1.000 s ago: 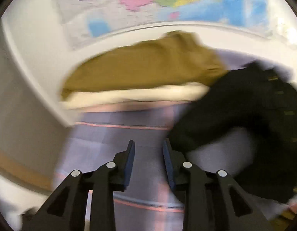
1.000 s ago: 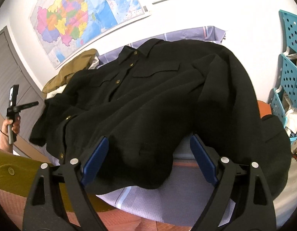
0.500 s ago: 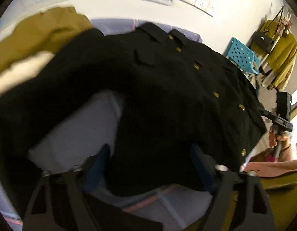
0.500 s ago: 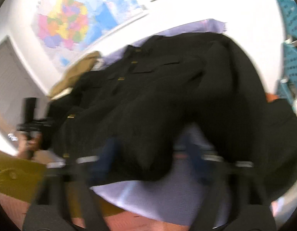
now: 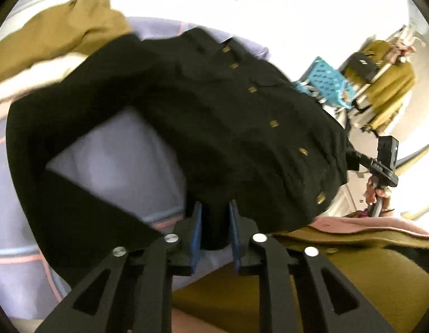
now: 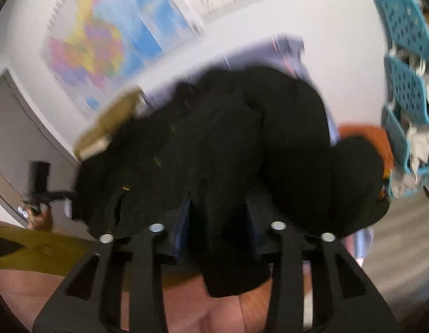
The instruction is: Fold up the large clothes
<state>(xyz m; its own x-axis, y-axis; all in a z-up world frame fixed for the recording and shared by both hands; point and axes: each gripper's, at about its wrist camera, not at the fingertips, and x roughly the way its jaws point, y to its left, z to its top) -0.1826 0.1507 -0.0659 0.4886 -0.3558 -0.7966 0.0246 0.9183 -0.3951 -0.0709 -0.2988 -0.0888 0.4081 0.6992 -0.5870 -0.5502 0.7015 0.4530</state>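
Jaws: left gripper [image 5: 213,226] just closing, pinching black jacket [image 5: 228,116] hem; right gripper [image 6: 218,226] just opening, prob. gripping hem too, blurred. Jacket on lilac sheet [image 5: 114,144]. Soft, floppy, heavyish; grab hem corners.

I count one black jacket [image 5: 228,127] with six brass buttons [image 5: 303,151] showing down its front. At ten o'clock sits one stack of folded clothes [image 5: 47,44], two pieces. At two o'clock, one blue basket [image 5: 325,80]; the right view shows three [image 6: 403,25].
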